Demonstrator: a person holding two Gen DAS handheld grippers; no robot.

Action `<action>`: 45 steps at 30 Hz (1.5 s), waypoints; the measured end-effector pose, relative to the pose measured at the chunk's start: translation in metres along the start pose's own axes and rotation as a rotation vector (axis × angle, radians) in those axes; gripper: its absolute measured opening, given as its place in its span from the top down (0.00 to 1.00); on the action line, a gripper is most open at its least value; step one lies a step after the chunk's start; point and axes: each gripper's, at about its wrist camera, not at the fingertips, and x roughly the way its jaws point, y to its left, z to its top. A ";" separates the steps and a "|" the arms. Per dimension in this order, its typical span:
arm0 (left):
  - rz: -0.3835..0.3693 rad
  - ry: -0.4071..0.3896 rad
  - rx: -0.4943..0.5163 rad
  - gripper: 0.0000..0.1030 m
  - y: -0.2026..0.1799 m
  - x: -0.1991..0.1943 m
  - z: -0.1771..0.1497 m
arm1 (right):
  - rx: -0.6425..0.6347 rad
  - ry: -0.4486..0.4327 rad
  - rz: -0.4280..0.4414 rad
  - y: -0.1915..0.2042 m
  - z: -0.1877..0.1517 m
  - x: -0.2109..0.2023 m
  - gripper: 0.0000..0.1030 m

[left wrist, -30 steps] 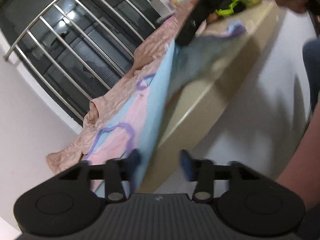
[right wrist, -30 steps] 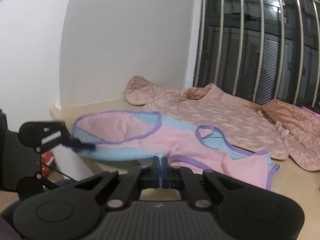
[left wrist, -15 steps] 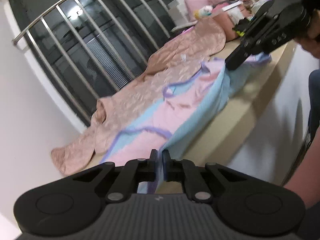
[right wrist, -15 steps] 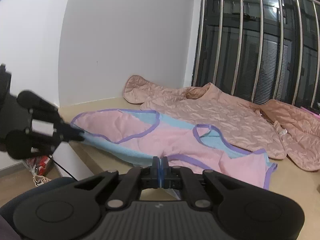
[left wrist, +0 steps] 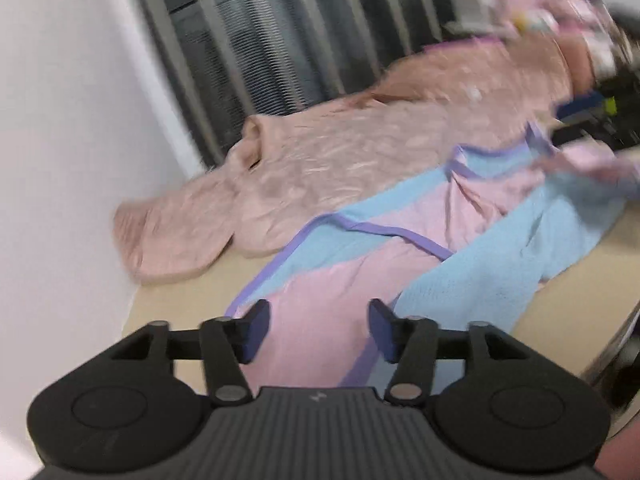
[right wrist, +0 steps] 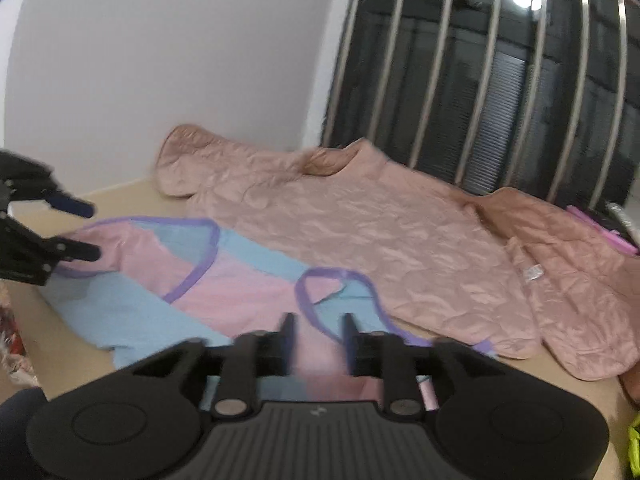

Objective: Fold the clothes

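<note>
A beige ledge [right wrist: 132, 190] runs along a white wall [right wrist: 160, 60], with a dark window behind vertical metal bars [right wrist: 480, 80] at its far side. Two garments lie on it.

The pink and blue garment [right wrist: 240, 280] lies flat near the front edge of the ledge, its long axis running along that edge, roughly from one gripper to the other. One purple-trimmed opening sits at the end by the wall, and a second sits near the right gripper. Behind it, closer to the window, a quilted peach jacket [right wrist: 400, 240] lies spread out parallel to it, one sleeve reaching toward the wall corner; the two overlap slightly along their shared edge.

The left gripper [left wrist: 318, 322] has its jaws spread wide, with the pink cloth lying between and below the blue pads [left wrist: 256, 324]; nothing is clamped. In the right wrist view the same gripper [right wrist: 86, 232] shows at the left edge, fingers apart above the garment's wall-side end.

The right gripper [right wrist: 318, 336] has its jaws partly apart, straddling the pink fabric without pinching it.

The garment is soft knit, pink panels over light blue, edged with purple binding. It is loosely wrinkled, and a blue flap [left wrist: 500, 264] is turned over toward the ledge's front edge. The left wrist view is motion-blurred toward its right side.
</note>
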 end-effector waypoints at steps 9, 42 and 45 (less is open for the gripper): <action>-0.048 0.011 -0.192 0.38 0.024 -0.017 -0.038 | 0.091 0.024 -0.079 -0.021 -0.016 -0.019 0.56; -0.061 0.017 -0.186 0.40 0.022 0.000 -0.029 | 0.033 0.175 -0.110 -0.086 -0.015 0.019 0.89; -0.044 0.040 -0.171 0.40 0.013 0.006 -0.033 | 0.038 0.215 -0.209 -0.088 -0.013 0.048 0.77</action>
